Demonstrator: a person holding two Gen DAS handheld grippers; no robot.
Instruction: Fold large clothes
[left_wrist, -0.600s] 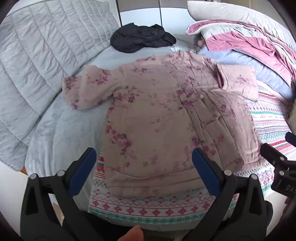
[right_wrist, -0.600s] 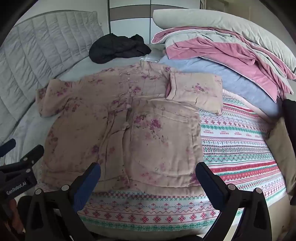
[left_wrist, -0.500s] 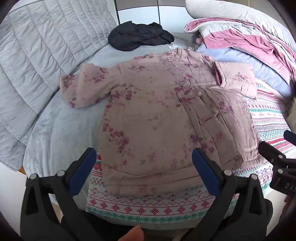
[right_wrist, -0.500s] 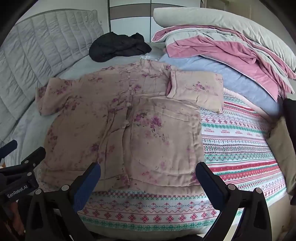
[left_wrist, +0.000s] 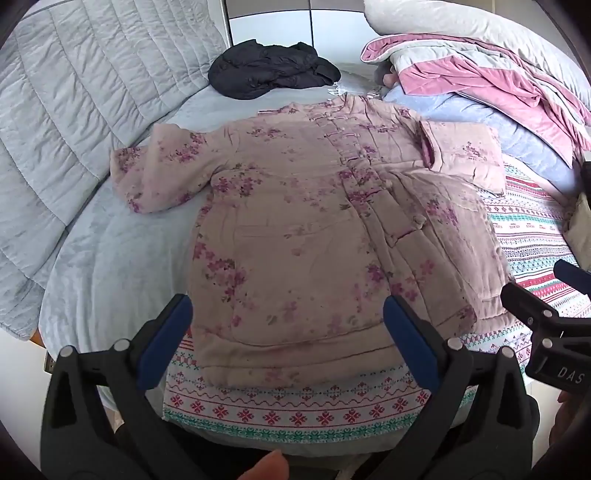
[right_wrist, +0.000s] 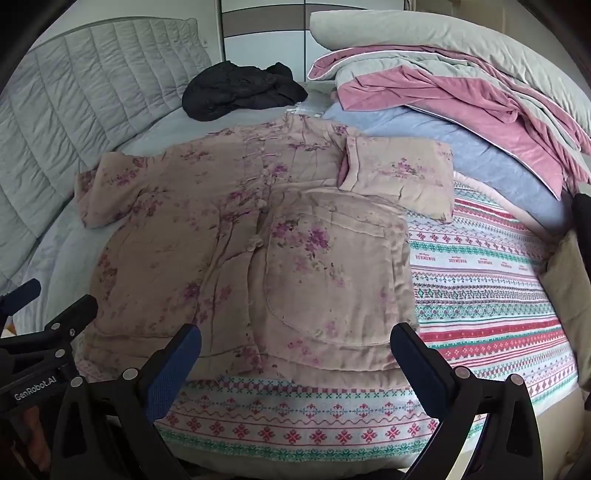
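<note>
While a grey quilt (left_wrist: 55, 122) rises along the far left, a pale grey sheet (left_wrist: 110, 266) covers the left part of the bed beside it. On that sheet, toward the back, a black garment (left_wrist: 269, 68) lies bunched, apart from everything else. Next comes the coat (left_wrist: 295, 229), pink with purple flowers, spread flat and face up across the middle of the bed; its buttoned front runs down the centre. One sleeve (left_wrist: 159, 177) stretches out over the grey sheet, and the other sleeve (right_wrist: 399, 173) is folded back on itself beside the shoulder. The coat's hem rests on a patterned blanket (right_wrist: 480, 280) with red and green bands, which spreads to the right and along the near edge. Behind that blanket, a heap of pink and grey bedding (right_wrist: 461, 96) is piled at the far right.

Nearest the cameras, the left gripper (left_wrist: 286, 339) hangs above the hem with its blue pads spread wide and nothing between them. The right gripper (right_wrist: 295, 362) hangs likewise over the hem's right half, jaws wide and empty.
</note>
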